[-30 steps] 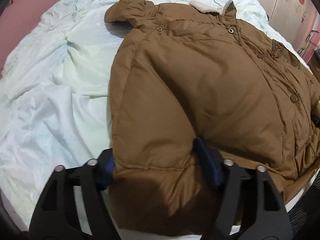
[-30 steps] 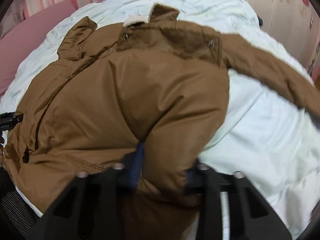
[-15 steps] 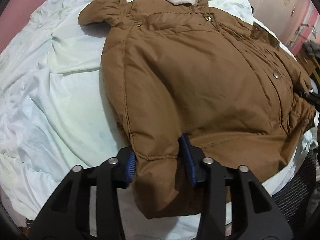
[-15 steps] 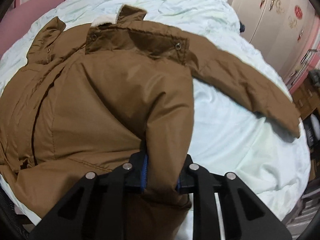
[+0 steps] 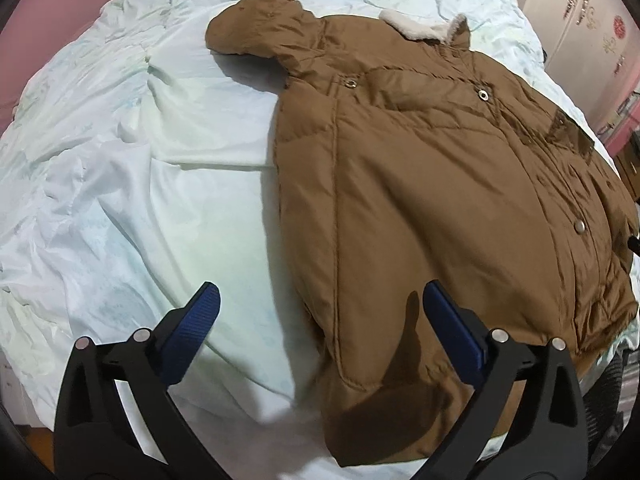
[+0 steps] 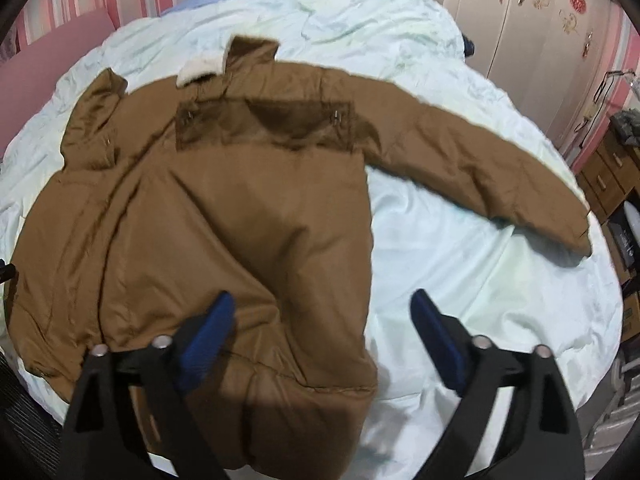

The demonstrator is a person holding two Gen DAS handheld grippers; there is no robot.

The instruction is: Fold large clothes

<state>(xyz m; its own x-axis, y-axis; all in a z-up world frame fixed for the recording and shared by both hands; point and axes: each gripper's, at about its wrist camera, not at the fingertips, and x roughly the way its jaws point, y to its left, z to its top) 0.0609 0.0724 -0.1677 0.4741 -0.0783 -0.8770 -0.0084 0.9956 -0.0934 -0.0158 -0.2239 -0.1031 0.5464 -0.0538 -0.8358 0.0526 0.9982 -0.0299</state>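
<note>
Left gripper (image 5: 320,306) and right gripper (image 6: 322,312) spread wide, gripping nothing. Brown coat (image 5: 432,184) flat on bed (image 5: 120,184), one sleeve (image 6: 480,160) outstretched.

A jacket (image 5: 420,184) lies spread on a bed (image 5: 120,184), its collar (image 5: 420,30) at the far end and its hem at the near edge. In the left wrist view it fills the right half of the bed, with a bunched sleeve (image 5: 260,28) at its far left corner. In the right wrist view it covers the left and middle, and the other sleeve (image 6: 480,160) stretches out to the right across the bedding. A wardrobe (image 6: 520,12) stands behind the bed on the right, with drawers (image 6: 608,168) nearer along the same side.
</note>
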